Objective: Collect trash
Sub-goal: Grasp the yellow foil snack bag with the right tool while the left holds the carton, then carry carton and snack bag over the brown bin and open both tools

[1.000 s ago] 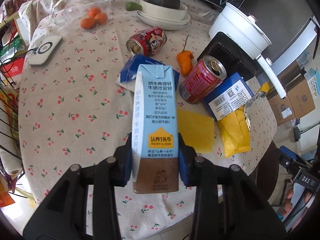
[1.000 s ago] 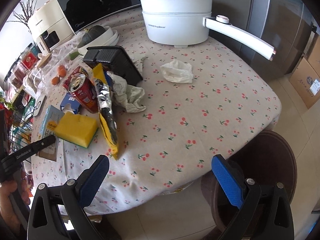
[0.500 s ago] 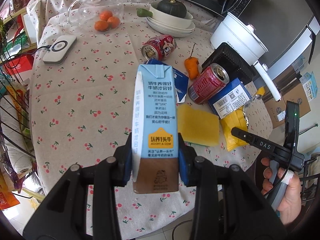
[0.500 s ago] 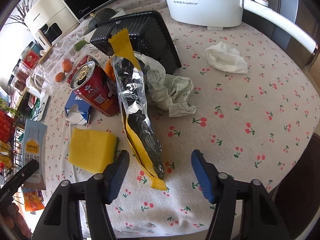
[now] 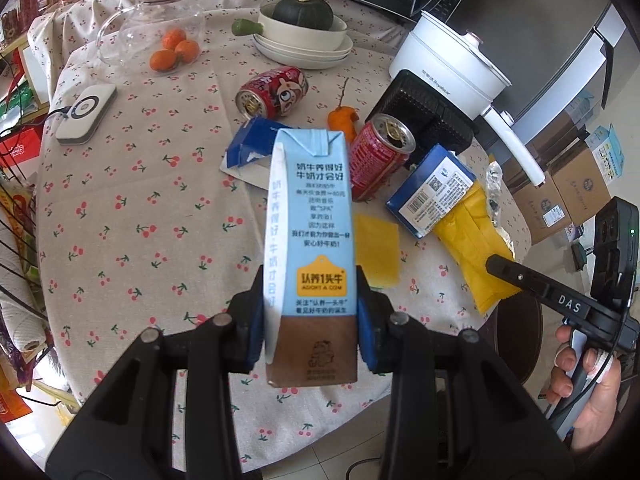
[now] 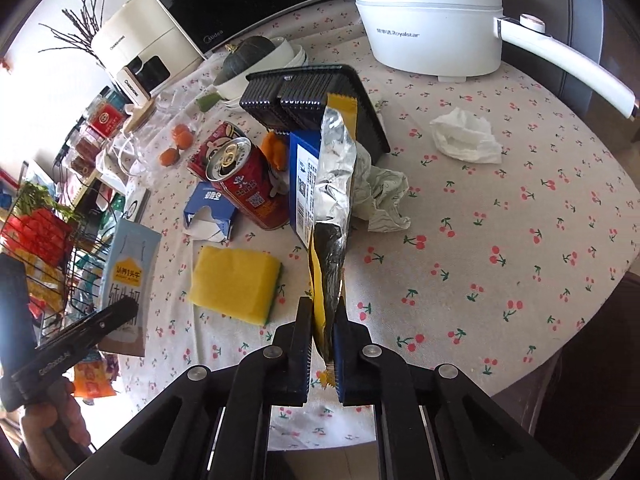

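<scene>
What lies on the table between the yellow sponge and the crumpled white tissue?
In the right wrist view, the yellow snack bag lies between the yellow sponge and the crumpled white tissue, its end pinched by the right gripper.

Both wrist cameras look steeply down from the near edge of the cherry-print-clothed table, sharing its cluttered middle: the yellow rectangular sponge.

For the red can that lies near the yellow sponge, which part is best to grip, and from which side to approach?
Grip the red can across the middle of its round body, coming from above with one finger on each long side. It lies tilted on the tablecloth, its open top raised, so the rim gives a poor hold. The blue box crowds one side, so the fit may be tight there.
</scene>
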{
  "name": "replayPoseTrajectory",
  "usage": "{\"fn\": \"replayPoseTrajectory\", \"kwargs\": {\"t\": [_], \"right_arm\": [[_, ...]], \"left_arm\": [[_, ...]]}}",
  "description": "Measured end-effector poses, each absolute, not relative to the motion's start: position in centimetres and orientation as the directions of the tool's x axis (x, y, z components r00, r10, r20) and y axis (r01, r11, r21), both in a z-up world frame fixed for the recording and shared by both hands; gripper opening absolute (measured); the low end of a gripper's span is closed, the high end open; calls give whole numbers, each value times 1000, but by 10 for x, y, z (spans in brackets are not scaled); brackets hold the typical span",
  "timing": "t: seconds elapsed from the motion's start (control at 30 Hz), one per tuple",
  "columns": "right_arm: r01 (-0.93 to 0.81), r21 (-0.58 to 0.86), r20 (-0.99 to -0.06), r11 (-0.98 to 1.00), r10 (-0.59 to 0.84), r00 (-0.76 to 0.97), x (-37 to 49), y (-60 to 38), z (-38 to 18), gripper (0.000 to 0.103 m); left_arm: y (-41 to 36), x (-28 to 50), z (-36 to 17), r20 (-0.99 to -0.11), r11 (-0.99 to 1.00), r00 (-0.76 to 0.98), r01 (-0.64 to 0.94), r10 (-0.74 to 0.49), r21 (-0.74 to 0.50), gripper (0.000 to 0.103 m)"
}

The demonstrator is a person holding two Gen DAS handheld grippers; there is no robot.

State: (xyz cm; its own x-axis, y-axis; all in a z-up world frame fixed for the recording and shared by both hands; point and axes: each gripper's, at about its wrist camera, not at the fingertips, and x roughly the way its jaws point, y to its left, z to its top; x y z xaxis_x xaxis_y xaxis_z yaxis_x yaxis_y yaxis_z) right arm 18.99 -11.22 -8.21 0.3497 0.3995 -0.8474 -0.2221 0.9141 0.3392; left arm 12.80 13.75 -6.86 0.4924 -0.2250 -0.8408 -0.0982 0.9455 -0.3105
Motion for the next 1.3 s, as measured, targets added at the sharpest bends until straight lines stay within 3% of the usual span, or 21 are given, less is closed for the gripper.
{"fn": "replayPoseTrajectory", "kwargs": {"t": [0.67,1.3], "right_arm": [[-101,350,-819,931,357,450,151,-247,-48,9],[180,327,-873,928,224,434,88,-419,-88,9]], "left_arm": [[-15,136,-65,-818,917,416,146,-398,-371,40],[-208,128,-109,-837,840,250,399,-487,-369,40]]}}
